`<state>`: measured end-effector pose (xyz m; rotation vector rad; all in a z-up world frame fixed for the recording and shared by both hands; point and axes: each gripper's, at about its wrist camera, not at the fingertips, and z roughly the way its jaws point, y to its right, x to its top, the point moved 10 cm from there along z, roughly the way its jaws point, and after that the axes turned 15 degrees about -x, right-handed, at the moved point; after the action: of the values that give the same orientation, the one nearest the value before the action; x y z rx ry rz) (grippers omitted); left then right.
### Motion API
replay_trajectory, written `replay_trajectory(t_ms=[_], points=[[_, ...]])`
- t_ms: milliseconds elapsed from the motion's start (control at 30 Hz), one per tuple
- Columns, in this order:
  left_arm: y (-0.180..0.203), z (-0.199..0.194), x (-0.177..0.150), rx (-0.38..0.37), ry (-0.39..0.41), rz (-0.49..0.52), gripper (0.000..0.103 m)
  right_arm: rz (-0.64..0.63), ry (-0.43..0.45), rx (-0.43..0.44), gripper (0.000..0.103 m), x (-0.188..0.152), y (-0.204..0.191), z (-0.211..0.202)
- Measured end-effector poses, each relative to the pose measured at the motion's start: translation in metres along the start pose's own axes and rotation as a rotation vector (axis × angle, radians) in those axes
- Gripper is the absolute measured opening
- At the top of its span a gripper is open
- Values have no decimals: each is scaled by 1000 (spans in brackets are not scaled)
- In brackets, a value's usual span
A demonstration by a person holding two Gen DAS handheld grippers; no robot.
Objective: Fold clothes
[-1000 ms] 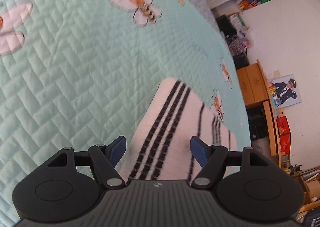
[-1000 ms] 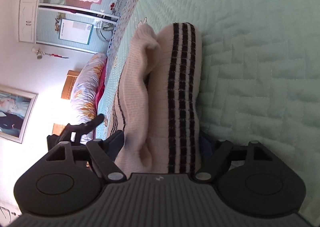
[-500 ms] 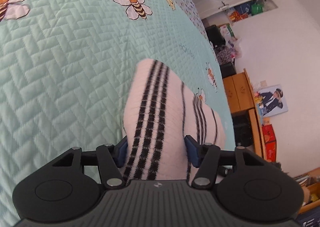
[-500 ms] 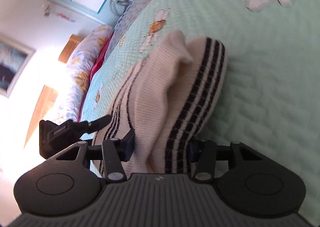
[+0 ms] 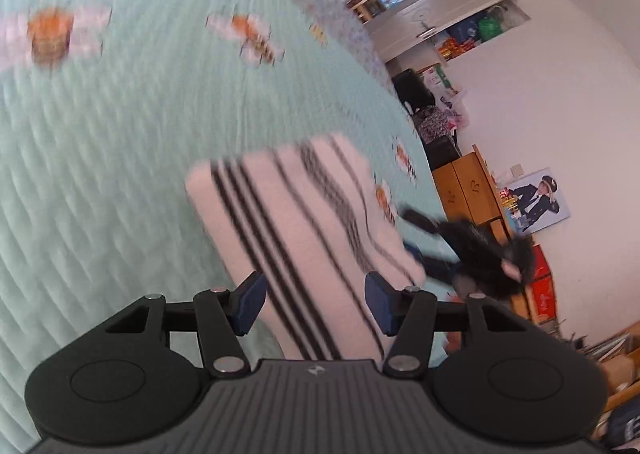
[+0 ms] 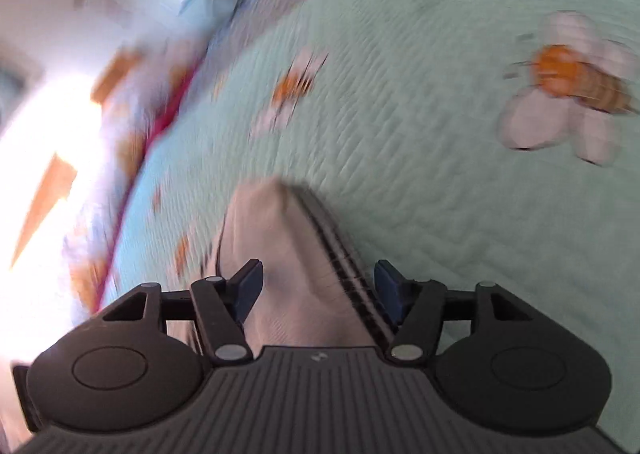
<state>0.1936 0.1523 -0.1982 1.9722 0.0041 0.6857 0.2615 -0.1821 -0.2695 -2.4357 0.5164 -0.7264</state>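
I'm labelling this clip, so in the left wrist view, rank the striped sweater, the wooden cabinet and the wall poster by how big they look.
Largest to smallest, as they appear:
1. striped sweater, though it lies nearest the camera, which inflates it
2. wooden cabinet
3. wall poster, close to the cabinet in apparent size, so that order is unsure

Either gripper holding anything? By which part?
Left gripper pinches the striped sweater at its folded near end. Right gripper jaws are opening around the other end; grip cannot be told.

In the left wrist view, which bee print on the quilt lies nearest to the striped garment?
The small bee beside the right edge of the striped garment; the other bees sit farther off on the quilt.
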Motion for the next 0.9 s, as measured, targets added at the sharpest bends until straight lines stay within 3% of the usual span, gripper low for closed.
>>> replay_trajectory(t_ms=[67, 167, 333, 433, 600, 700, 800, 900], points=[[-5, 2, 36, 21, -25, 60, 57, 168, 51, 51, 66, -18, 22, -34], [-22, 26, 74, 21, -84, 62, 57, 282, 15, 89, 77, -71, 38, -59], [-55, 88, 80, 59, -220, 44, 57, 385, -53, 118, 78, -131, 35, -44], [-61, 113, 60, 45, -320, 58, 58, 425, -35, 135, 77, -136, 26, -29], [-62, 133, 43, 27, -407, 123, 67, 380, -33, 39, 77, -141, 16, -4], [-70, 138, 46, 24, -410, 107, 70, 357, 25, 45, 77, -133, 15, 2], [-74, 138, 45, 27, -380, 81, 72, 305, 28, 82, 74, -120, 7, 17], [-69, 127, 44, 23, -316, 56, 69, 277, 9, 106, 54, -101, 1, 21]])
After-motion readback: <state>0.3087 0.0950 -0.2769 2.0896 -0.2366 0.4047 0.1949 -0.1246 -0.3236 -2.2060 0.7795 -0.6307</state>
